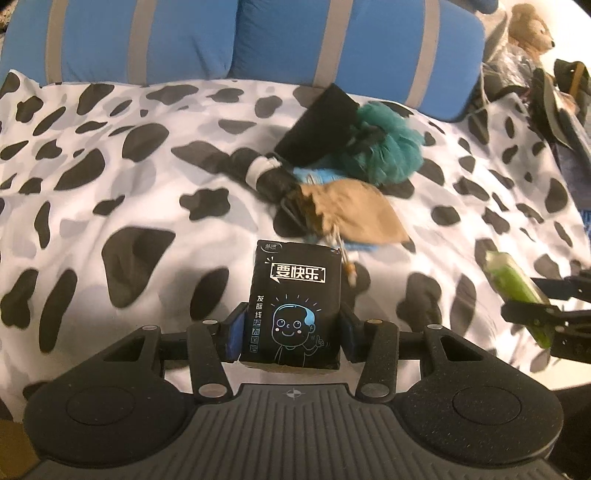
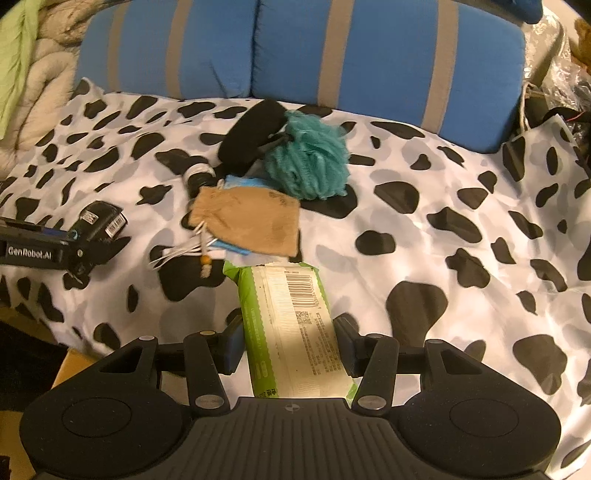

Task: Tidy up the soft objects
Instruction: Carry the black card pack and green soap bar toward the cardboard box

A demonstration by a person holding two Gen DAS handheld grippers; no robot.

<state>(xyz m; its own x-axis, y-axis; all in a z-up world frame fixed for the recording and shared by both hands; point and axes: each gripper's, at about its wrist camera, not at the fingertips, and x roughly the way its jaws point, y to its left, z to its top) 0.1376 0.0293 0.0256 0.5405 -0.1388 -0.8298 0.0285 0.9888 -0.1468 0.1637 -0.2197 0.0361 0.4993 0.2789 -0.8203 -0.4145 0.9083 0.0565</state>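
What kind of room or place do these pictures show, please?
Probably a bedroom or living room at home: a cow-print sheet covers a bed or sofa, blue striped cushions line its back, and a teddy bear sits nearby.

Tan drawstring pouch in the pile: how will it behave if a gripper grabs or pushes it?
The tan drawstring pouch lies flat and creased, so it is probably floppy and light and would sag from a pinch. Its beaded cord trails loose and might snag. It overlaps the blue item beneath, so a push would likely drag that along.
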